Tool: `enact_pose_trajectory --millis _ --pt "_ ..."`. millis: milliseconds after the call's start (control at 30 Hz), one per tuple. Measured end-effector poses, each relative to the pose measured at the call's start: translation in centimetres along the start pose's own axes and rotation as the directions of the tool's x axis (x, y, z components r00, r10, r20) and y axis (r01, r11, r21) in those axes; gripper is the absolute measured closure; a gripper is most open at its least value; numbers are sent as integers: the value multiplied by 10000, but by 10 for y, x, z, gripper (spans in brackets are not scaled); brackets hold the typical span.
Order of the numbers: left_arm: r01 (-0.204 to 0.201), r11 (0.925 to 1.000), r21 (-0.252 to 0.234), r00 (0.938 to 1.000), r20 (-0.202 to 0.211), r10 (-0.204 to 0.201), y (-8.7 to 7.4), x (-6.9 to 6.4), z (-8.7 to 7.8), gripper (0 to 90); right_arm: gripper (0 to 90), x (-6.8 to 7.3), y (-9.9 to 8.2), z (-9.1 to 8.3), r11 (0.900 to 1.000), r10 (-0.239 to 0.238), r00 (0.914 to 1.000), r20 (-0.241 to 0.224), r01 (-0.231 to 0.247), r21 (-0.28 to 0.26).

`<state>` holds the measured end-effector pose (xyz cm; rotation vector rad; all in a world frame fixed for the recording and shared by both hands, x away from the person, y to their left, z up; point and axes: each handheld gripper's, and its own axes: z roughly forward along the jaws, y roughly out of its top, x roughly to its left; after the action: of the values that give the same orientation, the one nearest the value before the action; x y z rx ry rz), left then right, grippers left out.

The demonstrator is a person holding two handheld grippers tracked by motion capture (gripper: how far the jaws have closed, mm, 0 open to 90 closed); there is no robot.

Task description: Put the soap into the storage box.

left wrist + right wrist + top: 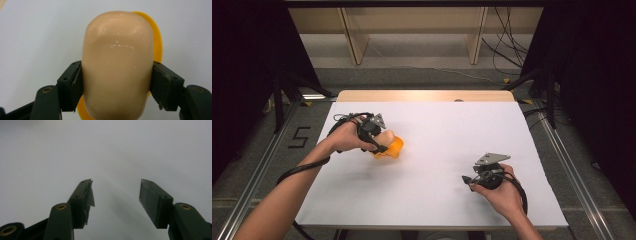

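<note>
Peach-coloured rounded block [117,67], smooth and glossy, sits clamped between the two black jaws of the left tool [117,86], one jaw pressed against each of its sides. Behind and beneath it an orange-yellow piece [158,37] shows as a thin curved rim along one side and again at the bottom edge; whether the two are joined or merely lying together cannot be told. In the high view the same pale block [385,136] and orange piece [394,148] lie at the left-centre of the white tabletop [437,130], just in front of the left tool [379,142], which the person's left hand [347,136] holds from the left side.

Well apart from this, near the right front of the tabletop, the right hand [502,192] holds the right tool [468,181], its grey three-cornered plate [491,159] on top. In the right gripper view this tool [115,193] is released, jaws spread wide with nothing between them, over bare white surface [105,150]. One jaw pad [87,195] looks torn and peeling at its edge.

Beyond the tabletop stand wooden shelf legs [354,40] and loose cables [507,40] on the floor.
</note>
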<state>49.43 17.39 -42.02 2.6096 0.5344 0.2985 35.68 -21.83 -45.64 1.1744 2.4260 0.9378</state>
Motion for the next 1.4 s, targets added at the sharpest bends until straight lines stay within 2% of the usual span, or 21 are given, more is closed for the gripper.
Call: enact_pose_trajectory --millis 400,433,467,500,600,633,733,800,867,900,967,1000,1033,1067,1100,1200,1400 --pt "1 9998 179 10000 -62 0 2 0 2 317 443 -1 0 0 10000 6 10000 -7 -7 -64" --pt "145 9998 -109 9999 -91 -146 3 0 -1 321 443 1 0 -1 9999 127 9999 -37 -127 26" --pt "145 9998 -109 9999 -91 -146 3 0 -1 321 442 0 0 0 10000 -23 10000 -4 23 14" --pt "326 9988 -371 9994 -63 -328 6 1 -5 308 442 0 0 0 10000 -14 10000 -23 14 2" --pt "183 9998 -129 9998 -40 -183 8 1 -8 280 442 0 0 0 10000 -87 10000 35 87 -4" --pt "194 9998 -101 9998 -38 -194 8 0 -8 280 442 1 1 0 9999 130 9999 -61 -130 88" --pt "178 9996 -217 9998 -40 -179 8 -1 -12 258 442 0 0 0 10000 -48 10000 12 48 8" --pt "331 9984 -458 9994 -119 -337 7 -3 -13 253 442 0 0 0 10000 -95 9999 38 95 -10" --pt "260 9986 -465 9996 -108 -265 7 -3 -14 250 442 0 0 0 9999 -103 9999 47 103 -15" --pt "376 9966 -737 9992 -118 -386 6 -6 -18 246 442 0 0 0 10000 3 10000 -4 -3 8" --pt "310 9962 -813 9994 -124 -321 6 -8 -21 235 442 0 0 0 10000 -1 10000 1 1 -12" --pt "283 9947 -986 9993 -232 -308 4 -11 -25 236 442 1 0 -1 9997 235 9997 -34 -235 -36" --pt "220 9920 -1246 9988 -411 -273 2 -13 -30 239 442 0 0 0 9999 117 9999 -1 -117 -88" --pt "386 9894 -1397 9983 -388 -444 -1 -16 -33 238 443 1 0 0 9999 141 9999 3 -141 -75" --pt "384 9886 -1453 9979 -460 -455 -3 -18 -35 233 442 0 0 0 9999 -16 10000 87 17 -155" --pt "486 9849 -1664 9963 -615 -596 -10 -22 -41 235 442 0 1 0 10000 -7 10000 82 8 -64" --pt "906 9751 -2023 9930 -566 -1040 -28 -33 -49 232 442 1 0 0 10000 -9 10000 81 9 -59"
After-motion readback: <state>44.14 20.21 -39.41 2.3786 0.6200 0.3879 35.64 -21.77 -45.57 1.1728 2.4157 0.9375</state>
